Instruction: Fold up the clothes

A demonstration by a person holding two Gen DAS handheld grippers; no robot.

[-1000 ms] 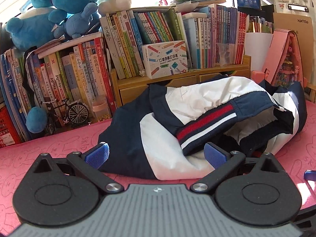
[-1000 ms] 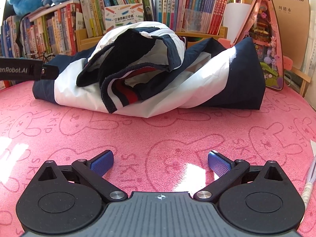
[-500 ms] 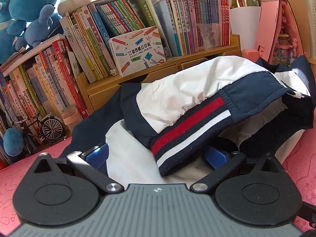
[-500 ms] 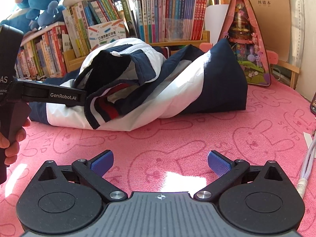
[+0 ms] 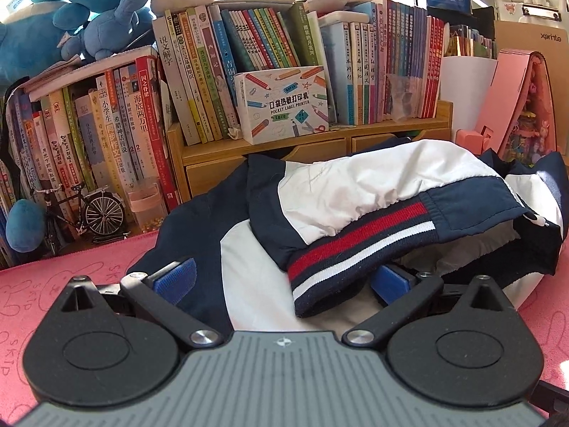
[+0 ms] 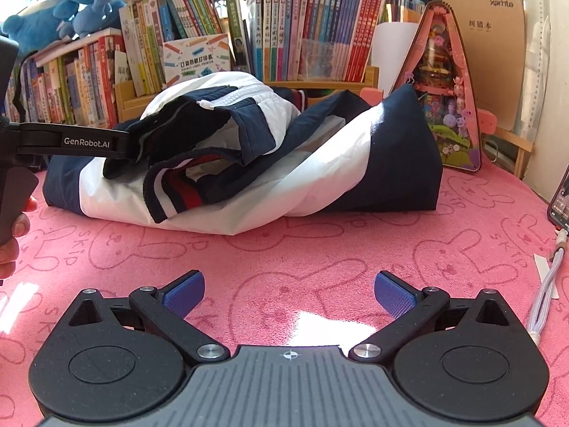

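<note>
A navy-and-white jacket point(image 6: 249, 163) is seen bunched up in a loose heap on the pink bunny-print mat point(image 6: 320, 249) that covers the desk, just in front of a wooden shelf of books point(image 6: 284, 35). Its red, white and navy striped hem point(image 5: 359, 252) is flopped over the top of the pile, facing the left wrist camera.

The left gripper point(image 5: 284, 277) is pushed right into the jacket — its blue fingers point(image 5: 177, 274) are spread wide, with white and navy fabric lying between them and the striped hem draped over the right-hand one. Nothing is being pinched. In the right wrist view the same tool can be made out reaching in from the left edge, with part of a hand point(image 6: 10, 235) wrapped around its handle.

The right gripper point(image 6: 290, 291) is held low over bare mat, well apart from the jacket, fingers spread and nothing between them.

A pocket label printer box point(image 5: 284, 103) is propped against the books, blue plush toys point(image 5: 89, 17) are piled on top — and a pink triangular toy house point(image 6: 441, 92) stands just beside the jacket's right end. A phone point(image 6: 560, 203) and a cable point(image 6: 544, 299) are spotted at the right edge.
</note>
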